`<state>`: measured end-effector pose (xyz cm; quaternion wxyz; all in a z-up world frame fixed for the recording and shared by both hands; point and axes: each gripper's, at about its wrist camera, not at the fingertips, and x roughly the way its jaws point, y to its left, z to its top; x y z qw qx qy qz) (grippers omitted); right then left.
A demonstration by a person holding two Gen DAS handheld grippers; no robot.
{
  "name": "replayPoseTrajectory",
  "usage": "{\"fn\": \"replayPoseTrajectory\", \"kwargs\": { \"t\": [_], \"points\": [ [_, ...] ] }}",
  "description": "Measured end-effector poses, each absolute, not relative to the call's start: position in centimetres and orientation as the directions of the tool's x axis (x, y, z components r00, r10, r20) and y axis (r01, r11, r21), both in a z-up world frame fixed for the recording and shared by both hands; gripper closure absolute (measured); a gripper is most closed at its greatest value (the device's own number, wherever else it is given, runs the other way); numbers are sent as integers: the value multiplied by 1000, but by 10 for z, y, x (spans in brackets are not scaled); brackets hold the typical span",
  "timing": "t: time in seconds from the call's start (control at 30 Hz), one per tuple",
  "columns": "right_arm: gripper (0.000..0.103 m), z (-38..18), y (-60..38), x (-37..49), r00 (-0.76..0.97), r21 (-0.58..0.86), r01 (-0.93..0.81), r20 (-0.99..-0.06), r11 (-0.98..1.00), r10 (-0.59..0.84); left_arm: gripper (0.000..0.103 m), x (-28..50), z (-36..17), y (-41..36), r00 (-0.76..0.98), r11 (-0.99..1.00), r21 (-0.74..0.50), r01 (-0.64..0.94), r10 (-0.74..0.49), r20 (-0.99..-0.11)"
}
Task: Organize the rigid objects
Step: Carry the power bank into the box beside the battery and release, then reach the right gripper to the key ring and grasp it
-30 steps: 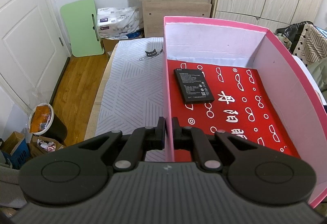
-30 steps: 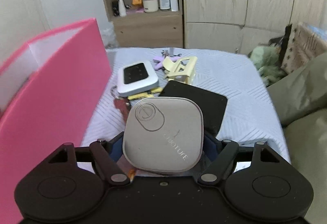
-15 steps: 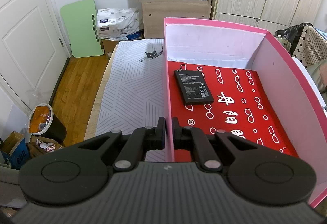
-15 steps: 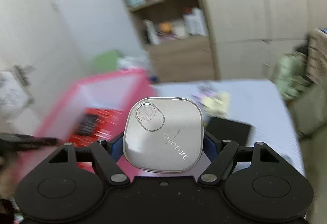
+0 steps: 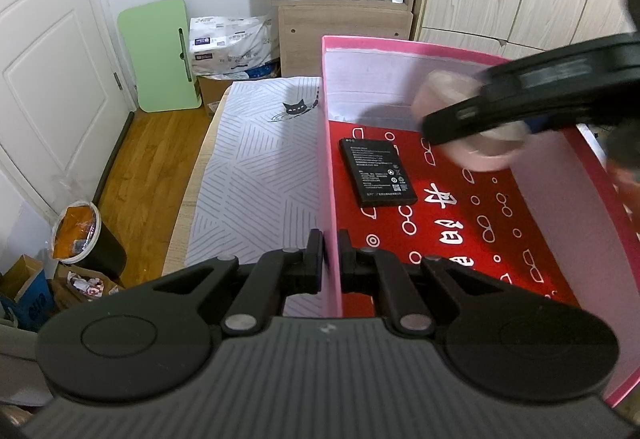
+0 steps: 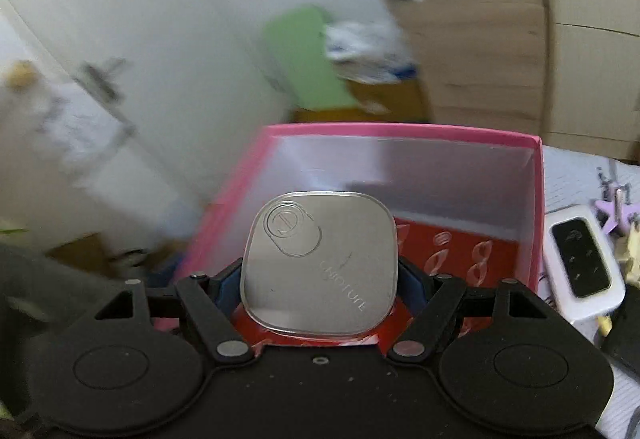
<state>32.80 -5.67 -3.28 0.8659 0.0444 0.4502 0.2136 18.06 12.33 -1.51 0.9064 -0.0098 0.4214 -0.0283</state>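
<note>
Compact [image 6: 320, 263] clamped between right fingers [image 6: 412, 279]

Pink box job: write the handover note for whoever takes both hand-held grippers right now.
Left hand-held gripper: shut on the near wall of the pink box, steadying it.
Right hand-held gripper: shut on a silver square case, held over the box interior, not yet released.
Done: a black battery lies flat on the red box floor.
Left: lower and release the case beside the battery. Then bring in what waits on the bed outside the box: a white remote, a purple clip and a few other small items, too blurred to name.
</note>
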Motion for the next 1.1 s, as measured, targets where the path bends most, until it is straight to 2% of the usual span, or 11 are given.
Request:
{"fn": "replayPoseTrajectory", "kwargs": {
  "t": [0.17,0.33,0.43,0.6,0.67,0.8,0.97,1.1],
  "points": [
    [23,-53,-40,354,436,207,-281,-842,937,317,97,181,-16,122,643,998,-45,42,-61,-763],
    [21,-55,-42,359,461,162,-239,-849,957,259,96,180,-16,123,644,998,-55,40,-68,-762],
    [21,-55,-44,357,440,178,-228,-858,957,265,96,180,-16,123,644,997,-59,40,-71,-761],
    [21,-57,-54,355,399,286,-191,-851,939,341,96,181,-16,124,645,997,-67,37,-75,-761],
    [22,-57,-51,354,408,275,-205,-849,940,337,96,182,-16,124,645,997,-67,37,-75,-761],
    [23,-37,-46,330,486,177,-307,-816,935,314,96,182,-16,125,645,997,-61,40,-72,-761],
    [23,15,-75,275,522,270,-412,-713,870,468,96,182,-16,125,646,997,-62,40,-73,-760],
    [22,40,-110,230,540,288,-461,-659,839,523,96,182,-16,124,645,998,-58,39,-70,-761]
  ]
}}
